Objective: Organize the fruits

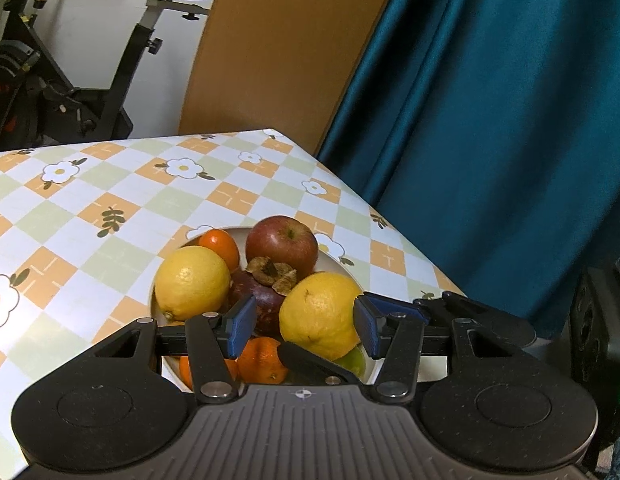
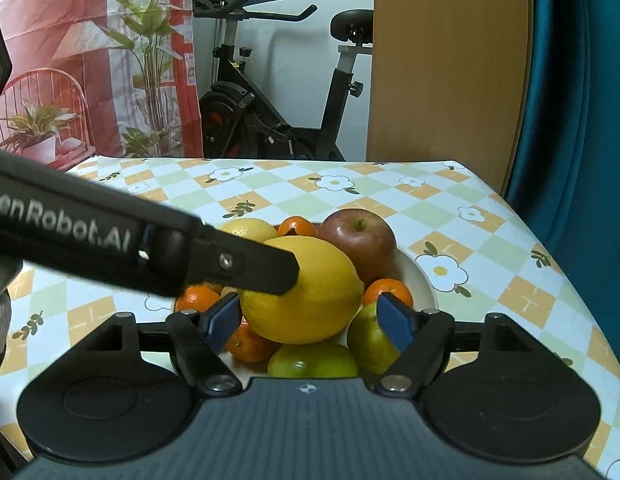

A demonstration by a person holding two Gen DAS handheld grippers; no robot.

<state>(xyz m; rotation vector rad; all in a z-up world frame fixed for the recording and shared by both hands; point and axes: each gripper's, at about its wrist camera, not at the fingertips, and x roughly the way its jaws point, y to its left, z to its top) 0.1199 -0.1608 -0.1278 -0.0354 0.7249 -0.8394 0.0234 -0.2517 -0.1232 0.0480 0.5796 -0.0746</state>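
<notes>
A white plate [image 1: 240,236] on the checked tablecloth holds a heap of fruit: two lemons, a red apple [image 1: 282,243], a dark mangosteen [image 1: 259,296], several mandarins and green fruit. My left gripper [image 1: 306,326] is open around the nearer lemon [image 1: 319,314]; its right pad touches it, the left pad stands apart. In the right wrist view, my right gripper [image 2: 310,322] is open just before the same lemon [image 2: 306,292], with the left gripper's black finger [image 2: 254,270] lying across the lemon's left side. A green apple [image 2: 368,342] sits by its right pad.
The table [image 2: 522,264] ends close to the plate's right, at a teal curtain [image 1: 490,120]. A wooden board [image 1: 278,48] and an exercise bike [image 2: 270,112] stand behind the table. A mandarin [image 2: 388,290] and a green citrus [image 2: 312,362] lie at the plate's near side.
</notes>
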